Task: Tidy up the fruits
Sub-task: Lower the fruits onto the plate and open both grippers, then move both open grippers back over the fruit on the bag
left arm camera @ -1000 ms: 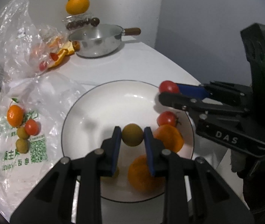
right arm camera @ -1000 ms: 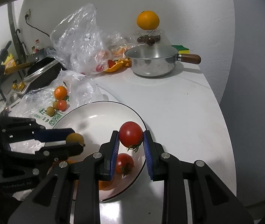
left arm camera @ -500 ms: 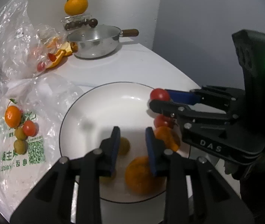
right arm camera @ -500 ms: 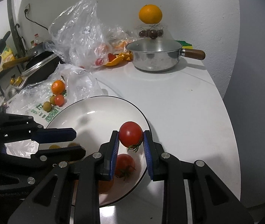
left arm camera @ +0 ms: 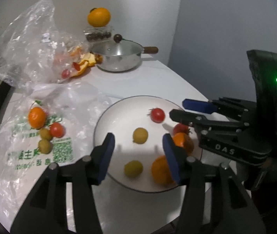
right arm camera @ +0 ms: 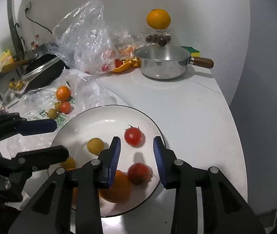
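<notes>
**Red and yellow fruit loose on the plate, both grippers empty**

Red tomato (right arm camera: 132, 136) and yellow-green fruit (left arm camera: 140, 135) lie free on the white plate (left arm camera: 119, 105), and motion blur suggests they may be rolling. Around them sit a second tomato (right arm camera: 139, 173), another yellow-green fruit (left arm camera: 133, 168) and two oranges, one (left arm camera: 160, 172) near the front rim and one (left arm camera: 184, 143) beside it. Your left gripper (left arm camera: 138, 156) hangs over the plate with jaws spread wide and nothing between them; your right gripper (right arm camera: 137, 157) is likewise parted and empty.

More fruit waits on the printed plastic bag (left arm camera: 41, 156) left of the plate: an orange (left arm camera: 36, 117), a tomato (left arm camera: 57, 129) and two small green ones.

Watch two things. A round fruit on a shallow dish could roll over the rim if you nudge it. Your grippers are close together over the plate, so a careless swing could knock one into the other.

Open counter (right arm camera: 187, 107) lies right of the plate, running to a curved edge with a drop beyond. Behind stand a lidded steel pan (right arm camera: 163, 64) and a crumpled clear bag (right arm camera: 86, 39).
</notes>
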A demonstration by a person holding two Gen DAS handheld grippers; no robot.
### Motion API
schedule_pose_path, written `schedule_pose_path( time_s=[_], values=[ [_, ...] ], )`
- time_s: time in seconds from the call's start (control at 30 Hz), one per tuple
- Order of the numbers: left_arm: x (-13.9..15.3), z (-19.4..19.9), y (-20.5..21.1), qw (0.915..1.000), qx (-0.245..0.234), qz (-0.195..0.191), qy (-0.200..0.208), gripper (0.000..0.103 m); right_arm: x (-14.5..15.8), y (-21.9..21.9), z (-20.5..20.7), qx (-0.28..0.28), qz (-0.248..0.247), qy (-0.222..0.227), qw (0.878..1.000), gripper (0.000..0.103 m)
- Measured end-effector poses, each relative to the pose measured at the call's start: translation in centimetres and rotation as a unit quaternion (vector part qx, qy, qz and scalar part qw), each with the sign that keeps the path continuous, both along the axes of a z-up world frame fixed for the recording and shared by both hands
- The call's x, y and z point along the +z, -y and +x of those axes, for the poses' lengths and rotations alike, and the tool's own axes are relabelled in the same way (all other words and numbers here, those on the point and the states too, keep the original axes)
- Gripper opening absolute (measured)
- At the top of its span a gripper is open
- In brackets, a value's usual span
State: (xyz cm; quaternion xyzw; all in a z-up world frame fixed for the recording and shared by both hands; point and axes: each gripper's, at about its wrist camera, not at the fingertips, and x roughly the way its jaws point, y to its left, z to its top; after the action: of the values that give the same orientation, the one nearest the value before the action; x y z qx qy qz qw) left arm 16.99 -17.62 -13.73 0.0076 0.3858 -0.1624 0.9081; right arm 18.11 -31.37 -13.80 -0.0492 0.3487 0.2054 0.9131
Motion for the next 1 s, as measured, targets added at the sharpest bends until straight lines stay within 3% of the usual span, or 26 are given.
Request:
schedule_pose_path(
  time_s=[0.7,1.0],
  values=[
    [1.3,-4.9,-9.1,0.9968,0.065,-0.002,0.045,0.053,2.8,-7.7,-3.1,0.029,-0.019,0.03,0.999,0.037],
    [0.8,-4.7,-12.3,0.9937,0.096,0.01,0.057,0.053,3.3,-11.2,-3.4,0.053,-0.026,0.035,0.998,0.037]
  ],
)
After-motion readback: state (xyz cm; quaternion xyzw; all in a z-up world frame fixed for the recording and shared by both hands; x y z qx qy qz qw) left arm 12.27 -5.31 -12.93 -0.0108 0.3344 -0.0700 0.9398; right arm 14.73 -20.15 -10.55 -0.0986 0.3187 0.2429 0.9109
